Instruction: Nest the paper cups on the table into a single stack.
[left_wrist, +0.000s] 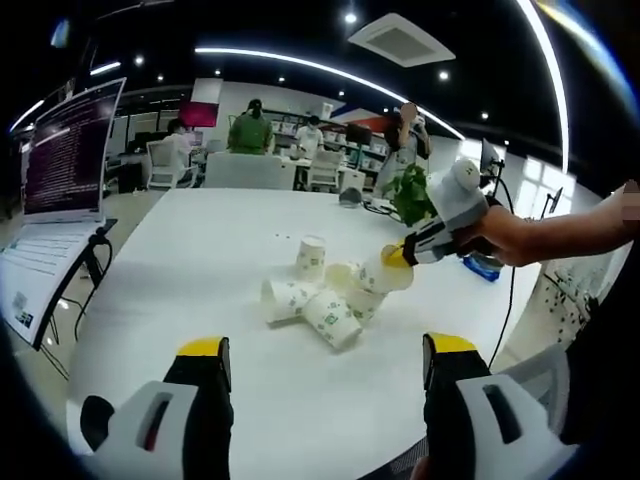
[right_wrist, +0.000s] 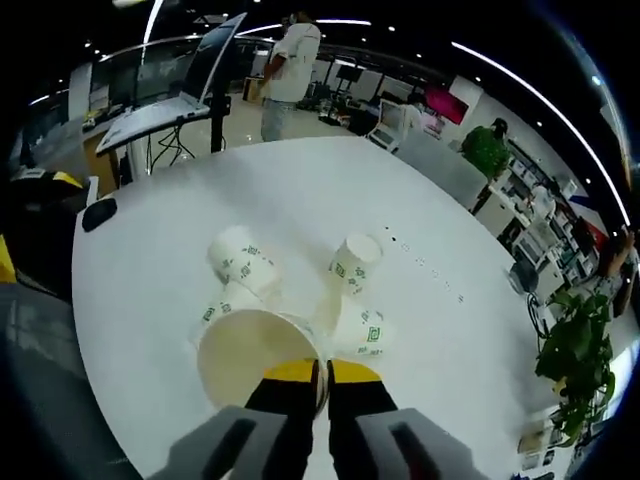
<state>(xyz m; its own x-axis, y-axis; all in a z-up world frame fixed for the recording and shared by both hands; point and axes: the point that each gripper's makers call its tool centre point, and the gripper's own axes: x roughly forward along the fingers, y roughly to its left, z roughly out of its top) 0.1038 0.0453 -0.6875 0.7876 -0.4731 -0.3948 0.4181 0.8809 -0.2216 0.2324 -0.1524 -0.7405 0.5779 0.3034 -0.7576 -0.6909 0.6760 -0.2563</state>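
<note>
Right tongs (right_wrist: 320, 378): jaws closing tight on the rim of a held cup (right_wrist: 255, 352), one jaw inside the wall and one outside; the cup's mouth is facing the camera at lower centre of the right gripper view. In the left gripper view these tongs (left_wrist: 398, 256) are reaching in from the right, carrying that cup (left_wrist: 380, 272) just above the pile.
Left tongs (left_wrist: 326, 362): jaws standing wide apart at the bottom of the left gripper view, gripping nothing.
Loose cups: lying on their sides in a touching cluster at mid-frame (left_wrist: 310, 300), with one upright cup (left_wrist: 311, 256) just behind; all are sitting on the white desk (left_wrist: 200, 250).
Handling: the cups are looking light, thin-walled and easy to crush, so a gentle pinch is probably suiting them.
Hold point: the rolled rim is likely the stiffest part; taking a lying cup at its mouth edge seems best.
Risk: a nudge is likely sending the tipped cups rolling.
</note>
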